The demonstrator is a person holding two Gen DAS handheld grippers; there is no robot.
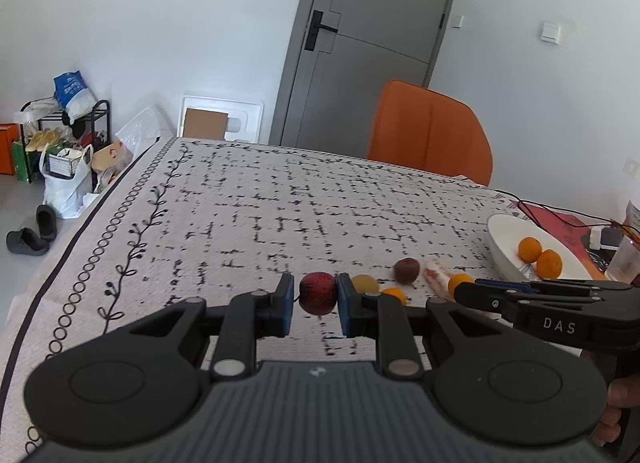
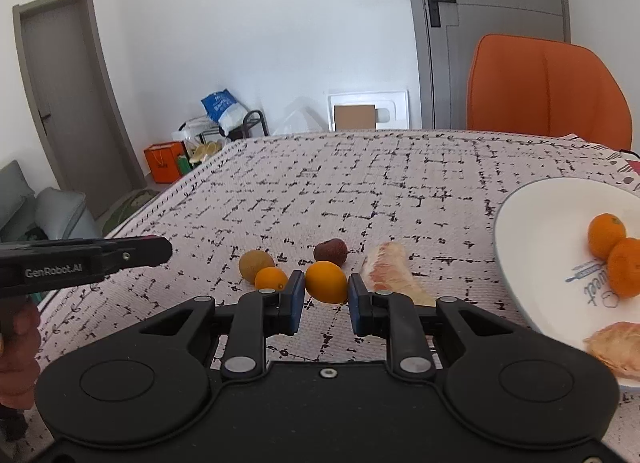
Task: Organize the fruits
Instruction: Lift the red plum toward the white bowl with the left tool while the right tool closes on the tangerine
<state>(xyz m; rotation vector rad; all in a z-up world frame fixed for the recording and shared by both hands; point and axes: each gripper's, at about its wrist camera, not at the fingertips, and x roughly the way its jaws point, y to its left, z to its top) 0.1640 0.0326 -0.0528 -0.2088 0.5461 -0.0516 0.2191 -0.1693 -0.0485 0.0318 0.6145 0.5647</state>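
Note:
My left gripper (image 1: 316,297) is shut on a dark red fruit (image 1: 318,293) just above the tablecloth. My right gripper (image 2: 325,290) is shut on an orange (image 2: 326,281); it shows from the side in the left wrist view (image 1: 466,287). On the cloth lie a kiwi (image 2: 256,264), a small orange (image 2: 271,278), a brown-red fruit (image 2: 331,251) and a pomelo segment (image 2: 390,271). The white plate (image 2: 532,207) at the right holds two oranges (image 2: 606,235) and a pomelo piece (image 2: 616,347).
An orange chair (image 2: 548,87) stands behind the table's far edge. Cables and a plastic cup (image 1: 624,263) lie beyond the plate at far right. The table's left edge (image 1: 80,231) drops to a floor with bags and shoes.

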